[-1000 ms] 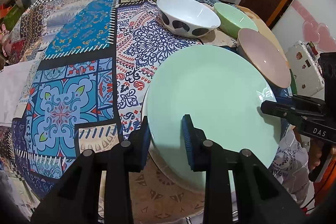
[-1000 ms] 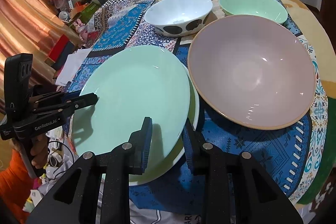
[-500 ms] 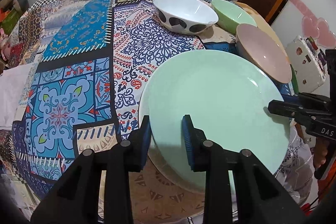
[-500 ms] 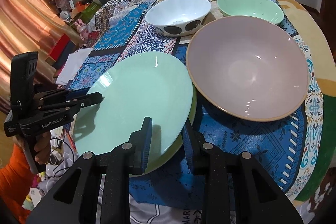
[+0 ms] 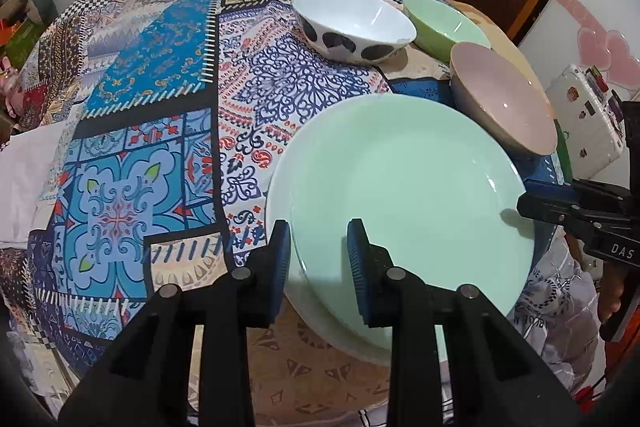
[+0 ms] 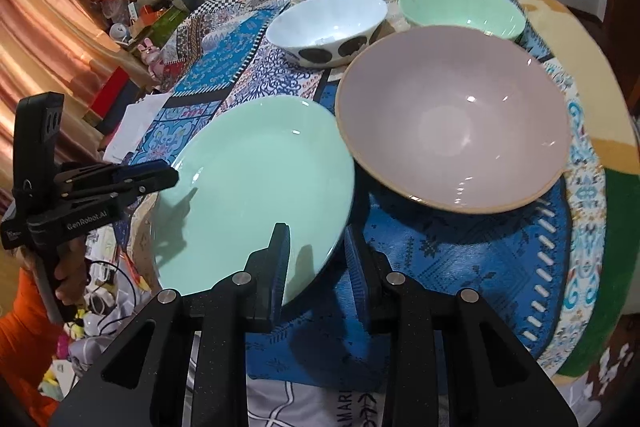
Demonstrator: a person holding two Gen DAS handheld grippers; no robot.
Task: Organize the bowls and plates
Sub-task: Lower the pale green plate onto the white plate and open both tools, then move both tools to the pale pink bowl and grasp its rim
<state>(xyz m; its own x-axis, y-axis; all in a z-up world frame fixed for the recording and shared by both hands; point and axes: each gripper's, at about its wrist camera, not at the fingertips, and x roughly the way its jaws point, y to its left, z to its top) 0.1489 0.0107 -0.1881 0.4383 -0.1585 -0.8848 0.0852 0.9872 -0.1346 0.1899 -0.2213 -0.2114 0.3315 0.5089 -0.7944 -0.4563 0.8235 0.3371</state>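
**Both grippers grip one mint-green plate at opposite rims**

The mint-green plate point(image 5: 404, 203) is glossy, round and shallow, with a plain unpatterned face and a raised rim that catches small glints of light. It is tilted above a second pale plate point(image 5: 344, 343), whose edge peeks out beneath it in the left wrist view at about 6 o'clock. The left gripper point(image 5: 316, 263) has its fingers narrowly parted and closed across the plate's near rim. The right gripper point(image 6: 316, 263) pinches the opposite rim the same way — one blue pad above, one below.

From the right wrist view, a wide pink bowl point(image 6: 452, 119) with a tan rim sits just beside the plate at 2 o'clock. A white bowl point(image 6: 328, 23) with dark blotches stands at 12 o'clock, and a green bowl point(image 6: 464, 9) at 1 o'clock, beyond the pink one. All rest on the bench, which is covered by a blue patchwork cloth point(image 5: 132, 155).
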